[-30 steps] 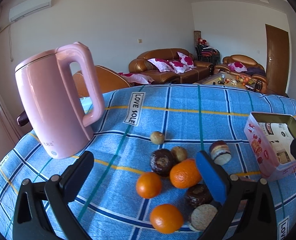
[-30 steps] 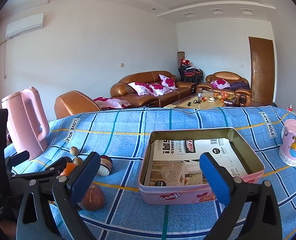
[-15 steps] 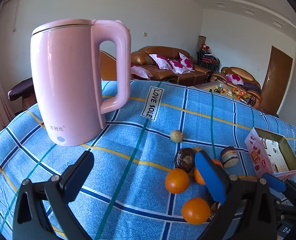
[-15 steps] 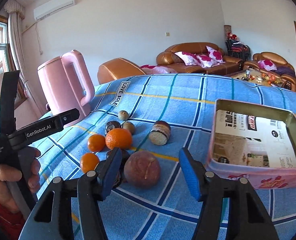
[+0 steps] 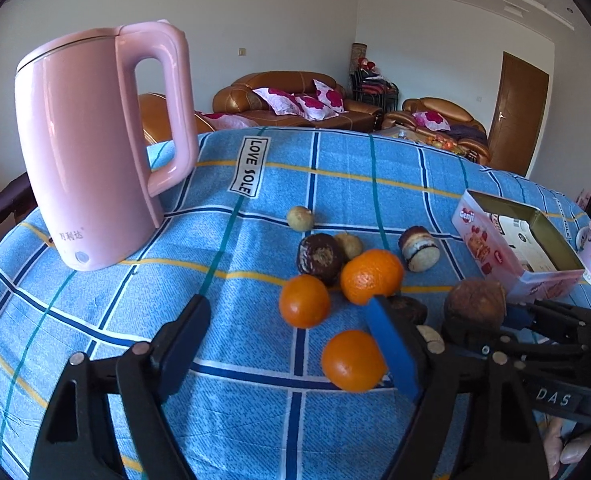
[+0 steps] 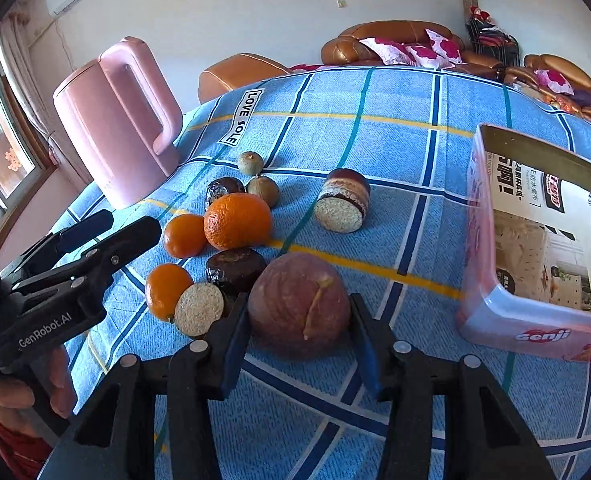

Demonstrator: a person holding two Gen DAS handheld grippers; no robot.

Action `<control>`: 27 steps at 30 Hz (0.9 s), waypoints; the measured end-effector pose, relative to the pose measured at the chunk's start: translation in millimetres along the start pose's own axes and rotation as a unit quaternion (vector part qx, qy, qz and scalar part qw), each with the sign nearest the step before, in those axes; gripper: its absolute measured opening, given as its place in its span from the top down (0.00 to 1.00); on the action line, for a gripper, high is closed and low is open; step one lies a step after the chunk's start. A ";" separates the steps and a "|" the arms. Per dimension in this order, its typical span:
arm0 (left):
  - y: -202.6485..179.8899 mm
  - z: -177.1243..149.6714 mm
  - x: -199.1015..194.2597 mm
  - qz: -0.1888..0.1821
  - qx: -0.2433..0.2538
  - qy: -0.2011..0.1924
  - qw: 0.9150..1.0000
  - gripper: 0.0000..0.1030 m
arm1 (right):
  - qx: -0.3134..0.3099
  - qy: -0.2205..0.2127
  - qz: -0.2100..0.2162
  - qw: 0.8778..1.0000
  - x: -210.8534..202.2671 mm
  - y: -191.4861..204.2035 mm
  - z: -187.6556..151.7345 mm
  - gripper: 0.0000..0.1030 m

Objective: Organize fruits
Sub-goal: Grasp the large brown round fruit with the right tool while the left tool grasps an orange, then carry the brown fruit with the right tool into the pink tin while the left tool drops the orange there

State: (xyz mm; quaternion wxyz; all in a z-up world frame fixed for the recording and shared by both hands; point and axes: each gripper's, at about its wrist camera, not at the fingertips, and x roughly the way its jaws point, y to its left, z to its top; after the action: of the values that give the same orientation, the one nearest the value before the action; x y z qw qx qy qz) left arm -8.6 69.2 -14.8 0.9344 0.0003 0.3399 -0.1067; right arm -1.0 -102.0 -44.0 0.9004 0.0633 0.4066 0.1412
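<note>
Right gripper: jaws clamped on a brownish-purple passion fruit, both pads touching its sides; the fruit sits on the cloth. Left gripper: jaws wide apart, holding nothing; one orange lies just beside the inner face of its right finger.

Ahead of the right jaws lie two more oranges, dark wrinkled fruits, two small green-brown fruits and cut-faced round pieces.

Right of those jaws stands an open pink tin marked "Genji", with printed paper inside; its Chinese text is not readable. Left gripper body reads "GenRobot.AI".

Ahead-left of the left jaws stands a pink electric kettle with small Chinese lettering.

Surface: blue plaid cloth labelled "LOVE SOLE". Room: brown leather sofas with pink-flowered cushions, a wooden door, white walls.
</note>
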 end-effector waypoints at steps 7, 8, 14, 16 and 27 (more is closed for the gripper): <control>-4.4 -4.5 13.5 -0.038 -0.013 0.044 0.998 0.34 | 0.007 -0.106 -0.021 0.994 -45.9 -7.9 4.1 0.52; -4.3 -4.9 14.4 -0.045 -0.018 0.046 0.998 0.35 | 0.011 -0.108 -0.020 0.994 -47.4 -9.7 4.7 0.52; -22.2 -11.1 22.2 -0.079 0.004 0.086 0.993 0.58 | 0.031 -0.097 -0.010 0.995 -43.1 -16.7 7.4 0.52; -23.3 -11.5 27.0 -0.066 0.002 0.098 0.993 0.59 | 0.030 -0.098 -0.011 0.995 -43.6 -15.8 6.6 0.52; 4.8 -8.2 30.2 -0.057 -0.073 0.086 0.992 0.63 | 0.033 -0.098 -0.011 0.995 -43.6 -16.9 4.9 0.52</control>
State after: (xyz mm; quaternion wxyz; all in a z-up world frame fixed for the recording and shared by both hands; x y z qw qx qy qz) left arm 9.6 68.5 -40.7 0.8914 -0.0778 0.4257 -0.1348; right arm -21.4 -131.4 -13.5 0.9348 0.1014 0.3219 0.1108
